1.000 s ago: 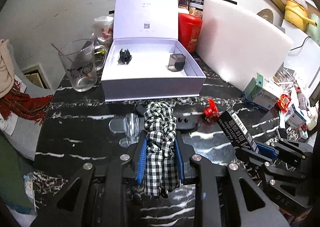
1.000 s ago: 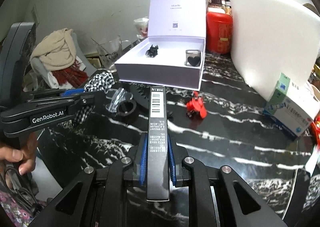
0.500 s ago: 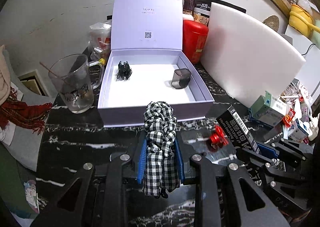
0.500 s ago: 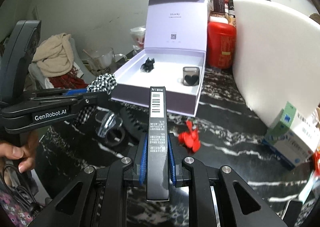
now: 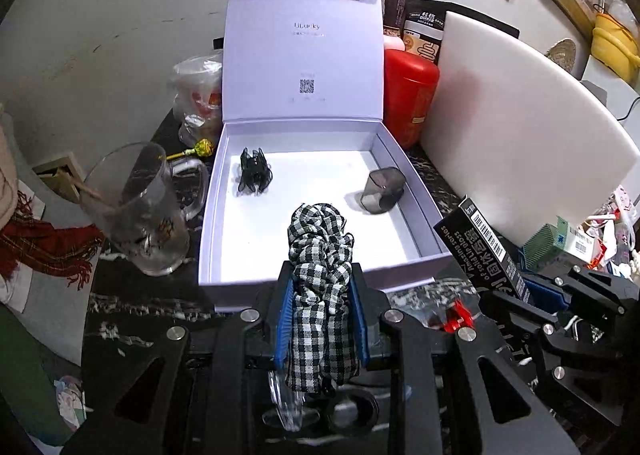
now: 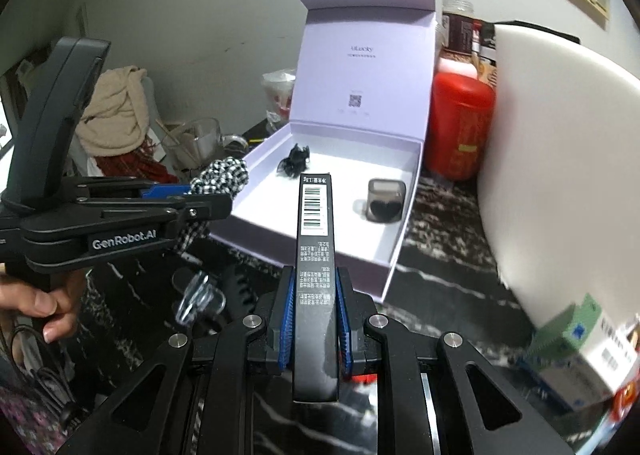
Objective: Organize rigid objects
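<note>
Two grippers: both loaded, both aimed at the open lilac box (image 5: pixel 416 195)
Left gripper (image 5: pixel 322 319): clenched on the checked fabric scrunchie (image 5: pixel 320 251); blue pads squeeze it from both sides, cloth bunches up above the jaws
Scrunchie place: over the near wall of the box, top end already above the white floor; probably held that way so it drops straight in on release
Right gripper (image 6: pixel 314 319): clamped on the slim black carton (image 6: pixel 316 255), gripped low on its long sides; barcode end sticks out forward
Carton place: just short of the box's near-right wall, pointing at it; long axis lines up with the box floor, so I'd guess it is meant to be laid flat inside
Box contents: black claw clip (image 5: pixel 254 171) at far left of the box floor, smoky cube (image 5: pixel 382 189) at far right; middle and near floor bare, room for both loads
Box lid: stands upright at the far side, out of the way
Outside box: glass mug (image 5: pixel 140 211) just left of it, red canister (image 5: pixel 408 95) behind its right corner, white board (image 5: pixel 520 127) to its right
Person: a hand (image 6: pixel 44 295) on the left gripper's handle
Step, my read: carry-in under way, nothing released yet
Risk: scrunchie is soft, may snag on a pad when let go
</note>
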`<act>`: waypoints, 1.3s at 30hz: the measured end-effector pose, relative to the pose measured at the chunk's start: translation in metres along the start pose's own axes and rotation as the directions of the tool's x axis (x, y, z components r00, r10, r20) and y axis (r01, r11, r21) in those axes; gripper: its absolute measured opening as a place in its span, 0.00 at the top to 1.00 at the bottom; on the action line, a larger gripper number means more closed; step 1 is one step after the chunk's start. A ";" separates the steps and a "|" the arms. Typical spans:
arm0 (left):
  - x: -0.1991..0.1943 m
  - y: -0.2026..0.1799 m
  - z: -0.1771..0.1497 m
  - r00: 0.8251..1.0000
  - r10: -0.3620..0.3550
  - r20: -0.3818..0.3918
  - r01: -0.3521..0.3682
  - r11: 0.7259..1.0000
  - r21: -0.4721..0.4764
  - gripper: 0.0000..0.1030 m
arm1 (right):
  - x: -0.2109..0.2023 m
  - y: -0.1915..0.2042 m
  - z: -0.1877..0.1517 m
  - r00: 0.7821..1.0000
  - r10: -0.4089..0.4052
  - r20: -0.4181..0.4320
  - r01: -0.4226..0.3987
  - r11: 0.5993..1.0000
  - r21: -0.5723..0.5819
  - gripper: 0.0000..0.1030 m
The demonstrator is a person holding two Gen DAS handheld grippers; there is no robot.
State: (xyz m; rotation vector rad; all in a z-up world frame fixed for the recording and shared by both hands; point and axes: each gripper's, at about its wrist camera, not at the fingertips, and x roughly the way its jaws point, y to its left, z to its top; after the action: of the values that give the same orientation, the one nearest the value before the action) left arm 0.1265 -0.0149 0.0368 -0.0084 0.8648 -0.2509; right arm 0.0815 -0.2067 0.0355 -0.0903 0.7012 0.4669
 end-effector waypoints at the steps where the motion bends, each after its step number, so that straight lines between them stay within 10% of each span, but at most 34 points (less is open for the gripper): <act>1: 0.002 0.001 0.004 1.000 0.002 0.001 -0.002 1.000 0.002 0.76 | 0.002 -0.001 0.003 1.000 0.002 0.003 -0.002 1.000 -0.005 0.82; 39: 0.085 0.018 0.125 0.997 0.041 0.058 -0.045 0.997 0.070 0.76 | 0.092 -0.051 0.118 0.998 -0.015 0.054 0.021 0.992 -0.126 0.82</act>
State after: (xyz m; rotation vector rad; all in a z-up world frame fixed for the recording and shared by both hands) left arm 0.2768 -0.0277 0.0524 0.0692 0.7980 -0.2401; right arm 0.2361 -0.1892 0.0634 -0.2028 0.6183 0.4945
